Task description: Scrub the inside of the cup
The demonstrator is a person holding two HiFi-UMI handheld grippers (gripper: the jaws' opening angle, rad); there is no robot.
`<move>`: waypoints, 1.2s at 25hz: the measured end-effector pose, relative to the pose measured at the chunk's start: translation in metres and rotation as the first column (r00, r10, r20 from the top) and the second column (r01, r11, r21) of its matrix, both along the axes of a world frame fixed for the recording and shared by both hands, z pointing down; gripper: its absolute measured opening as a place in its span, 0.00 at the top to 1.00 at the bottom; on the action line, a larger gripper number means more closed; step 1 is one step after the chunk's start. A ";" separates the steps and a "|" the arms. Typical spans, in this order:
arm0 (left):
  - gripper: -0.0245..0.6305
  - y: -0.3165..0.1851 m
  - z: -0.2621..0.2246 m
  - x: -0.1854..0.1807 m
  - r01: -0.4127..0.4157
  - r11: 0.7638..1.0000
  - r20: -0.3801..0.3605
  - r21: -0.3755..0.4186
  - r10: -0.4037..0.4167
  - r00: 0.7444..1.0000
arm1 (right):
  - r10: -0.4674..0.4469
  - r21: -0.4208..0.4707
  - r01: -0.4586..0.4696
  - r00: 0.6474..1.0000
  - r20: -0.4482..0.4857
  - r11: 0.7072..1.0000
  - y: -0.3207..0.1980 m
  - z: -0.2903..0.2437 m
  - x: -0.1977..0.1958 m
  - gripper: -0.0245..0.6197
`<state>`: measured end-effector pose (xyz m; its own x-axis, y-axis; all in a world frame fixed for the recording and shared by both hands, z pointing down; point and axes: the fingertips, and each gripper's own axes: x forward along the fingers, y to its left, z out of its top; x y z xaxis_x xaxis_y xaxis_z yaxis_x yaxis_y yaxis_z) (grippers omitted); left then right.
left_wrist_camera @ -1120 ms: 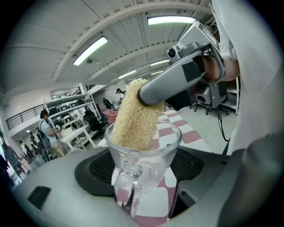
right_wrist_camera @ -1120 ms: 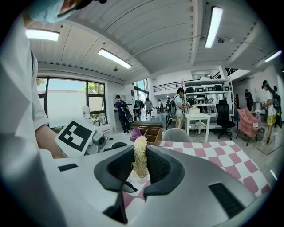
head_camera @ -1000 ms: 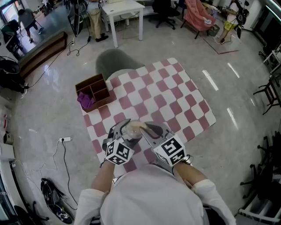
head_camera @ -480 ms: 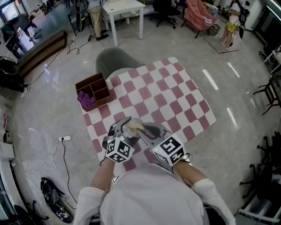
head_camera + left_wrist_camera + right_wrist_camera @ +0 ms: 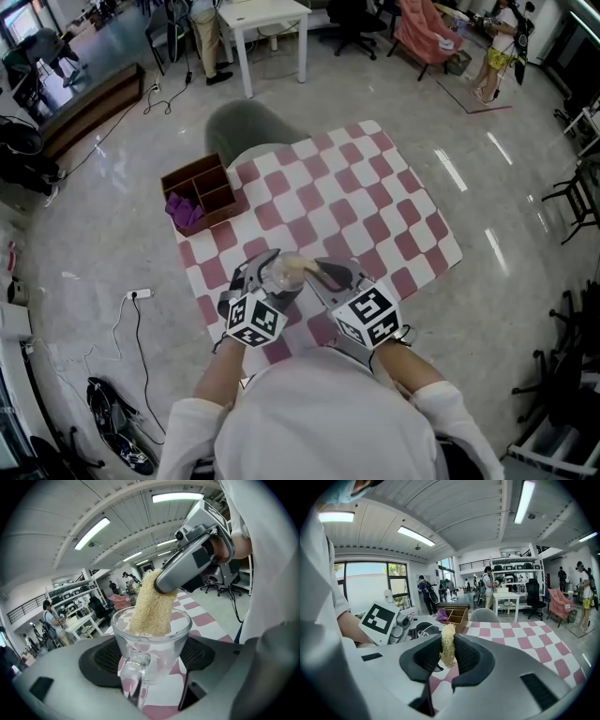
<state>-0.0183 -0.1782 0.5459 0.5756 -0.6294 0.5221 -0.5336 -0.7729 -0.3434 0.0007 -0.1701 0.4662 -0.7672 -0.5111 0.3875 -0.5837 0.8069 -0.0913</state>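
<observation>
Above checkered cloth (image 5: 375, 187), left claw (image 5: 266, 275) clamps cup (image 5: 159, 634); right claw (image 5: 449, 654) holds loofah (image 5: 152, 606) inside.

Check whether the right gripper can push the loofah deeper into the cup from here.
Probably yes: the left gripper holds the cup, its mouth is unobstructed, and the loofah in the right gripper dips past the rim.
</observation>
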 end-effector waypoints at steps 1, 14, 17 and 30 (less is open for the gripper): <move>0.40 -0.001 0.001 -0.001 0.003 1.000 0.004 0.000 -0.003 1.000 | -0.010 -0.005 0.010 1.000 0.002 1.000 0.003 0.000 -0.001 0.83; 0.39 0.008 0.004 0.005 -0.018 1.000 -0.006 -0.016 0.018 1.000 | -0.039 -0.009 0.039 0.999 0.000 0.999 0.003 -0.004 -0.014 0.83; 0.40 0.008 0.001 0.005 -0.009 1.000 -0.022 -0.009 0.008 1.000 | 0.004 -0.018 -0.004 1.000 -0.006 1.000 -0.001 0.001 -0.003 0.83; 0.40 -0.007 0.001 0.012 0.026 0.999 -0.088 -0.021 -0.027 0.996 | 0.064 -0.107 -0.043 0.977 0.201 0.993 0.012 -0.006 0.009 0.83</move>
<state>-0.0066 -0.1854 0.5469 0.6031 -0.6352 0.4825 -0.5816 -0.7641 -0.2790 0.0095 -0.1579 0.4602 -0.8082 -0.5195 0.2775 -0.5861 0.7557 -0.2923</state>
